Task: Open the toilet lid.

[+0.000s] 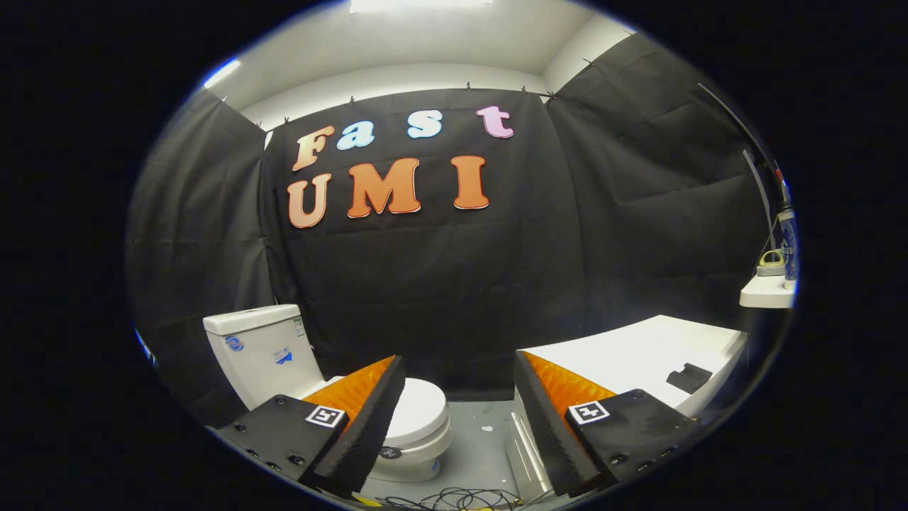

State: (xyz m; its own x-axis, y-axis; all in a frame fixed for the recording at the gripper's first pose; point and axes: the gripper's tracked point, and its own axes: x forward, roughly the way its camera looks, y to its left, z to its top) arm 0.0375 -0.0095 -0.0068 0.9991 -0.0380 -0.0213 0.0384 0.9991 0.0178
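A white toilet stands low at the left, its tank (259, 349) against the black cloth wall. Its lid (420, 414) lies flat and closed over the bowl (411, 454). My gripper (459, 372) is open, held well above and short of the toilet, with nothing between its fingers. The left finger (369, 419) overlaps the left part of the lid in the view and hides it. The right finger (546, 419) points over the grey floor beside a white counter.
A white counter (638, 358) stands to the right of the toilet, with a small dark item (688, 377) on it. A small white shelf (766, 291) higher on the right carries a bottle (787, 245). Loose cables (454, 499) lie on the grey floor (482, 447) below the fingers.
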